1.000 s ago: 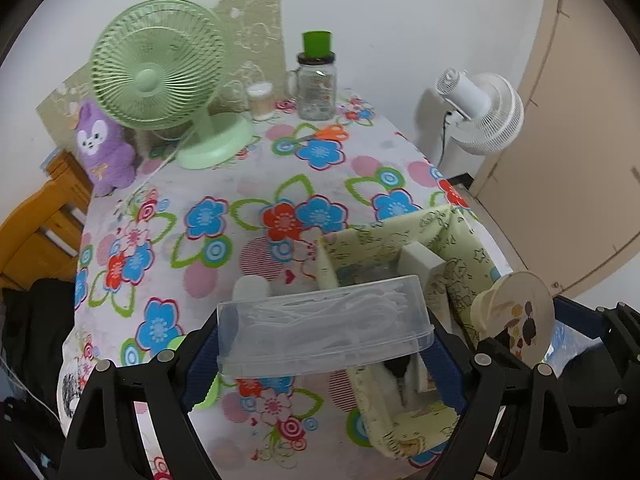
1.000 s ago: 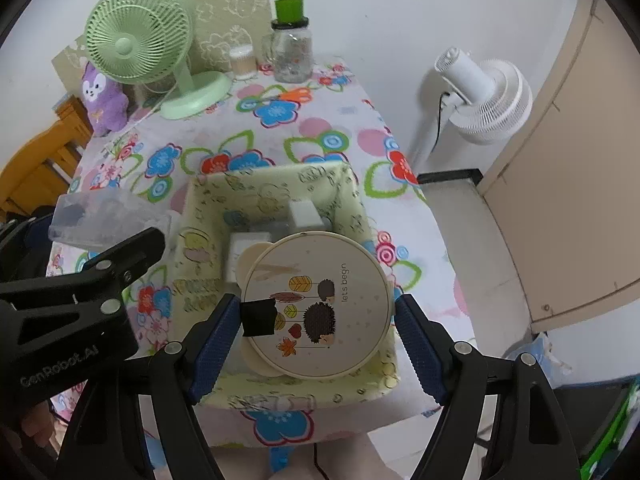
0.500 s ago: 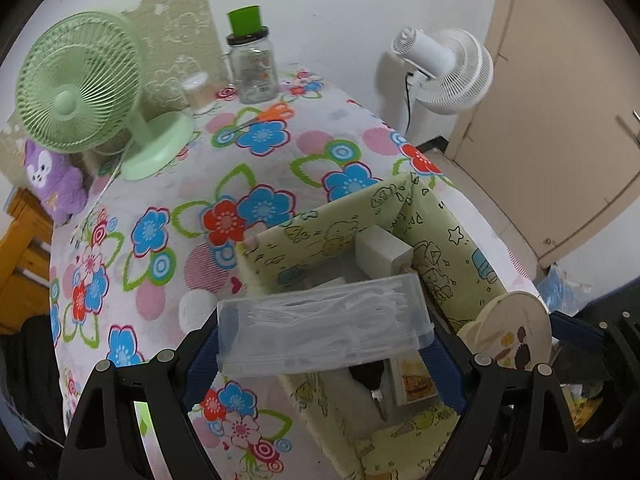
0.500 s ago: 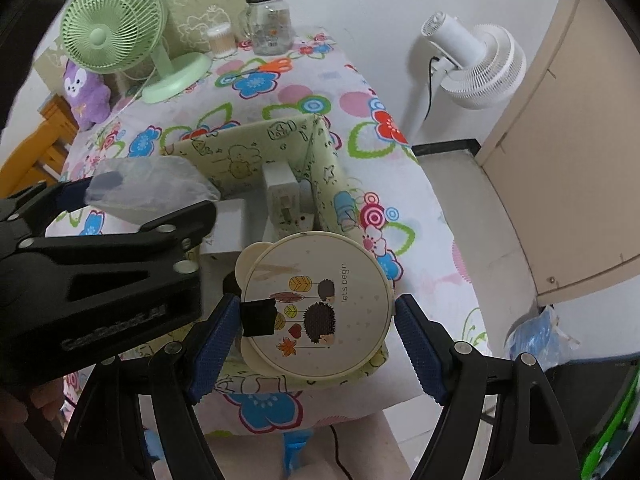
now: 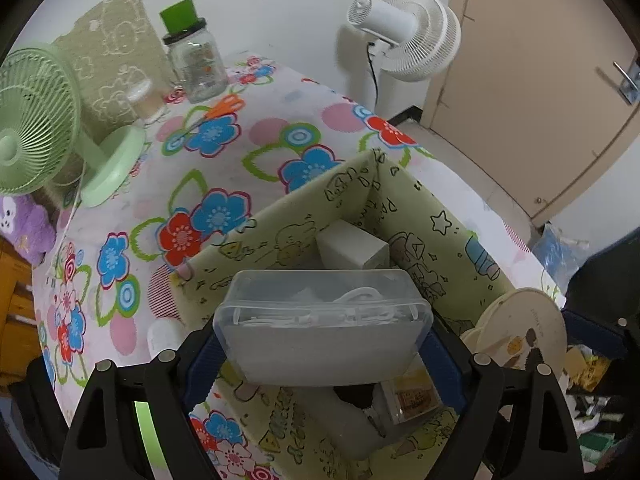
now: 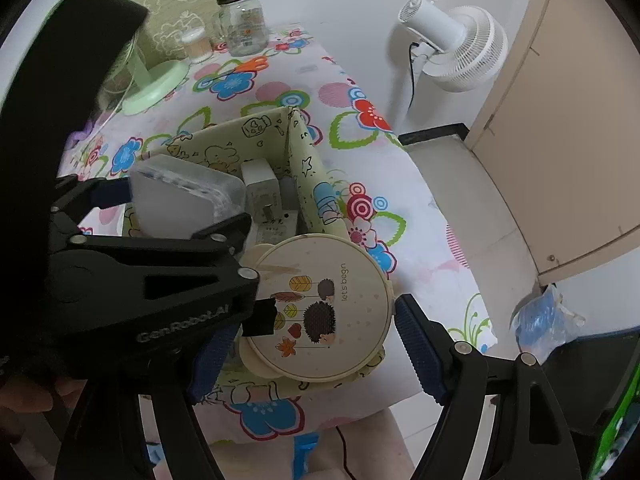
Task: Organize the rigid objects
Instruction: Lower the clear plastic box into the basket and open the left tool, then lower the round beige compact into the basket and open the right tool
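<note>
My left gripper is shut on a clear plastic box with white cable inside, tipped forward over the yellow-green fabric bin. The same box shows in the right wrist view, over the bin. My right gripper is shut on a round cream hedgehog-print mirror, held over the bin's near right corner. The mirror also shows at the right in the left wrist view. Inside the bin lie a white adapter and other small items.
The flowered tablecloth carries a green desk fan, a glass jar with a green lid, a small cotton-swab jar and a purple plush. A white floor fan stands by the door.
My left gripper has carried the clear box forward and right over the bin and tipped it downward. My right gripper with the mirror has stayed near the bin's corner.
</note>
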Motion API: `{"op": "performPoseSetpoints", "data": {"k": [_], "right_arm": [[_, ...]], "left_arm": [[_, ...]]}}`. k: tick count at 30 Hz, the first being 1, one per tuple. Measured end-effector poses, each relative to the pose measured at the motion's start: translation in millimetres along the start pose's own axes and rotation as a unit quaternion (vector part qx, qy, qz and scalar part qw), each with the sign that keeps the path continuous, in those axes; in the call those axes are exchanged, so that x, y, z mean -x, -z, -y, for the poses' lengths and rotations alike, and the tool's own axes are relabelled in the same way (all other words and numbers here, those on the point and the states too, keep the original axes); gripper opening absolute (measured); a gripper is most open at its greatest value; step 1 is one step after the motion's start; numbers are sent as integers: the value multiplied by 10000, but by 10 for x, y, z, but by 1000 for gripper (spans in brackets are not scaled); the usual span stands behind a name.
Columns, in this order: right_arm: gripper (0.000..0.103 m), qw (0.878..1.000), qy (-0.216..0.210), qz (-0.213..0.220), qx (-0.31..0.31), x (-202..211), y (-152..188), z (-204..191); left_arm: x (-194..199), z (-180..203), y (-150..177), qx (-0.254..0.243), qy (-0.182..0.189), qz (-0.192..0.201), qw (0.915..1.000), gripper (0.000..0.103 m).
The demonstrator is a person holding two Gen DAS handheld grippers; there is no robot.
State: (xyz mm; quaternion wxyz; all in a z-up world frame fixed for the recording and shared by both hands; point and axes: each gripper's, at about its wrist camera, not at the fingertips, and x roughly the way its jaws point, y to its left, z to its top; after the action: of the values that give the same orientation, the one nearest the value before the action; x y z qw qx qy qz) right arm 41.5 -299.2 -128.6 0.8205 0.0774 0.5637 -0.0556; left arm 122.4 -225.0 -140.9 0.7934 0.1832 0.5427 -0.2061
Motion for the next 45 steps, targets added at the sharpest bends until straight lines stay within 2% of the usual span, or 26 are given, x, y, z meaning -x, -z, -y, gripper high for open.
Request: {"op": "performPoseSetpoints", "data": {"k": [8,13,19,24,29,37,45], "right_arm": [[80,9999,102,21,-106,-3,9,-9],[80,9998,90,-10,-191,7,-5,-12],[80,10000,-34,-54,-74,8,-25,-81],[80,9995,-194,-96,236,-3,-39,-233],[80,9973,-425,-272,536,-89,-65,-370],[80,9906,-533,-623,1098,-307,-60,-577],[80,9854,-632,-755,1392,-483,-135,-696]], "left_arm": [[-63,21,-14,-247,54,-101,9996,91],[85,-17,-10,-364,28,57,9993,99],[310,-171,82,-245,-110,218,9994,101],[466,-384,240,119,-369,278,9989,101],[527,-601,477,691,-586,212,9957,101],[521,-888,877,1641,-763,24,9835,101],[476,-967,1149,2056,-924,-219,9740,101]]}}
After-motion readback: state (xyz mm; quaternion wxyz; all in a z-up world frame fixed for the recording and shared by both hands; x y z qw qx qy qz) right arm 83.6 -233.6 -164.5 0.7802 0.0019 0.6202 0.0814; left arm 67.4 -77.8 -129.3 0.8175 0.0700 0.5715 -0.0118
